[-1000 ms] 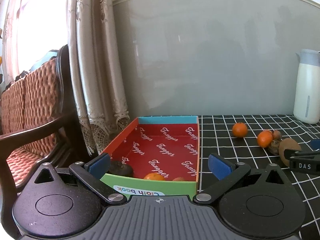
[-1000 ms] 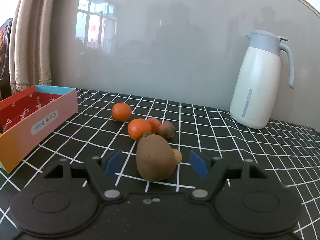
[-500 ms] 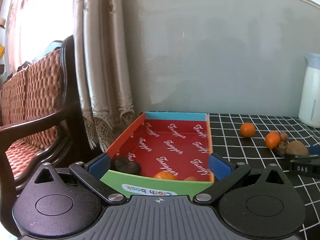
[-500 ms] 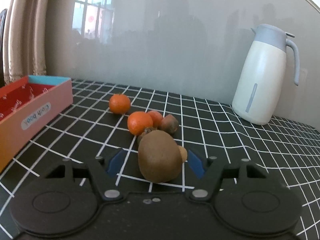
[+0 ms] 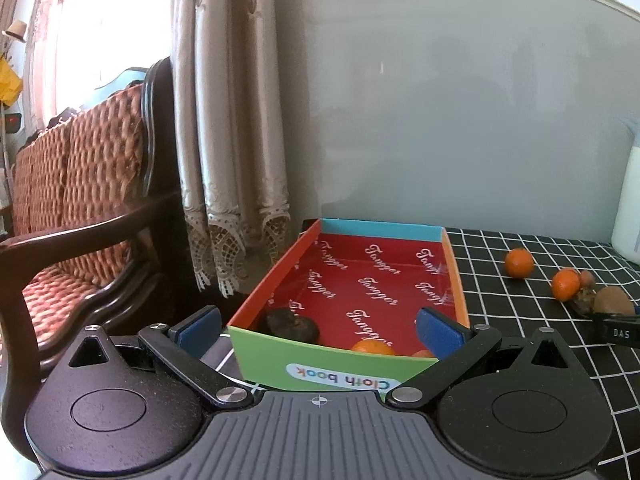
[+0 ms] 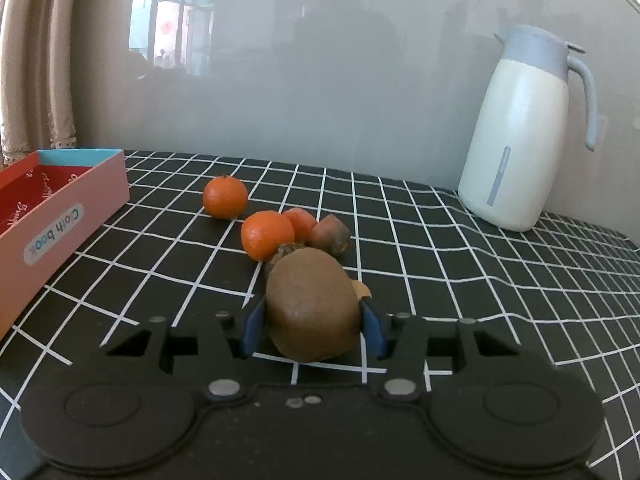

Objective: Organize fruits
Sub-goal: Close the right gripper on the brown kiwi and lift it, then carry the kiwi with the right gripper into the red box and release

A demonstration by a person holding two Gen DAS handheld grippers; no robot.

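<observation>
My right gripper (image 6: 313,326) is shut on a brown kiwi (image 6: 314,306) that rests on the black checked tablecloth. Beyond it lie two mandarins (image 6: 267,235), a third mandarin (image 6: 225,197) apart to the left, and small brown fruits (image 6: 330,234). My left gripper (image 5: 318,330) is open, its blue pads either side of the near end of the colourful box (image 5: 344,374). The box holds a dark fruit (image 5: 292,322) and mandarins (image 5: 372,347). The kiwi also shows in the left wrist view (image 5: 612,300).
A white and grey thermos jug (image 6: 520,128) stands at the back right by the wall. A wooden chair (image 5: 80,208) and a curtain (image 5: 232,120) stand left of the table. The box's pink side (image 6: 60,224) is at the left of the right wrist view.
My right gripper's jaws have closed from wide open onto the kiwi. My left gripper has shifted left, so the box now sits further right in its view.
</observation>
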